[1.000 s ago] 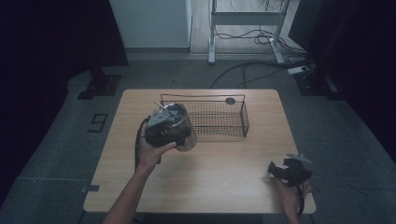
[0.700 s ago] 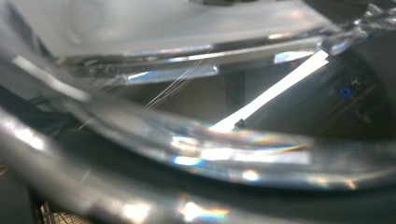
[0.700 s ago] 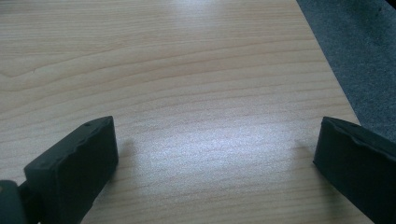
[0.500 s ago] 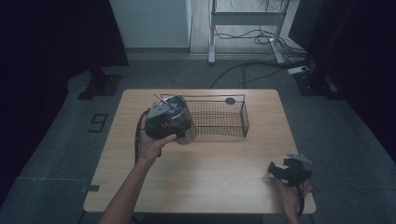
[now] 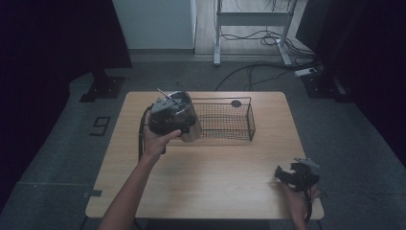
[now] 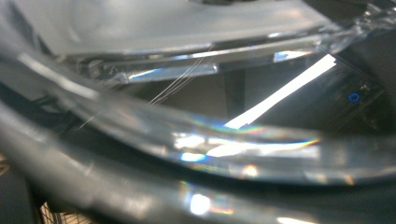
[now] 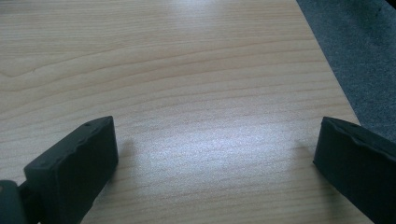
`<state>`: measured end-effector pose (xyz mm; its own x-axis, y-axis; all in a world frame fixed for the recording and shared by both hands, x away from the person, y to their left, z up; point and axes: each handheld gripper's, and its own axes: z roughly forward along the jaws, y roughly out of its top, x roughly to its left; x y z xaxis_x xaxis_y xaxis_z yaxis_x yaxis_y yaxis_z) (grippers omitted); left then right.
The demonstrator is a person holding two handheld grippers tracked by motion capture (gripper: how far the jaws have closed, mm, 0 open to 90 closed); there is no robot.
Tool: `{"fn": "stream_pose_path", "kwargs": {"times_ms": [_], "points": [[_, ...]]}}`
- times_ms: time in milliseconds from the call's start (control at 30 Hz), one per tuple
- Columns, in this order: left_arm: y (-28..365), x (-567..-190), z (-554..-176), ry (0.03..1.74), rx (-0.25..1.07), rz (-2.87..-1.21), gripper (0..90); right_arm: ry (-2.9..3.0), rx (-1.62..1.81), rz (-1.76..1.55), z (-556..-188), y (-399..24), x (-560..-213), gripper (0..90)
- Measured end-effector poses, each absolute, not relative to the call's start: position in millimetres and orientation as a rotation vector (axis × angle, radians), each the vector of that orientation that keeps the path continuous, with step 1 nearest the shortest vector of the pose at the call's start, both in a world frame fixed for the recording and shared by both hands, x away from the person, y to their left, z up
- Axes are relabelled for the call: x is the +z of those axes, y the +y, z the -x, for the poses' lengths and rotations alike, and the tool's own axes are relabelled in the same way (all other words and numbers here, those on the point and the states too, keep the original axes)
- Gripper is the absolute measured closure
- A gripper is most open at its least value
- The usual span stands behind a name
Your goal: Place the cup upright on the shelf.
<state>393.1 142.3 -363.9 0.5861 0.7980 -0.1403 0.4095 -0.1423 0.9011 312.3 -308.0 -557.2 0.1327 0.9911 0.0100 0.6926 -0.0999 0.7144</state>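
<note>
Resting at the near right corner of the table (image 5: 206, 191), my right gripper (image 5: 297, 176) sits idle, its jaws standing wide apart with bare wood between them in the right gripper view; nothing is in reach of it.

Farther in, on the left, my left gripper (image 5: 165, 120) holds a clear glass cup (image 5: 184, 117) off the tabletop, at the left end of the wire basket (image 5: 242, 139). The left gripper view is pressed up against curved, shining glass (image 6: 196, 140), so the pads themselves are hidden there; from the high view I judge the grip closed on the cup's wall. The cup looks tilted, its rim toward the far side.

Beyond that, the basket stands across the far middle of the table. A small dark round thing (image 5: 236, 103) lies at its far rail; whether it sits inside or just behind I cannot tell.

Progress, as I read it: pick-up done, carry nearly done. Left to do: bring the cup over the basket's rim, lower it inside, release.
</note>
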Motion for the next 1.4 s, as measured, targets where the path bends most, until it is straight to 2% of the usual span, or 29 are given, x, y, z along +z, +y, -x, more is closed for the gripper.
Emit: {"fn": "stream_pose_path", "kwargs": {"times_ms": [1400], "points": [[128.4, -357.9, -450.9, 1.021, 0.549, -1.783, 4.2, 1.614, 0.691, -1.858, -311.6, -308.0, -557.0, 0.2]]}}
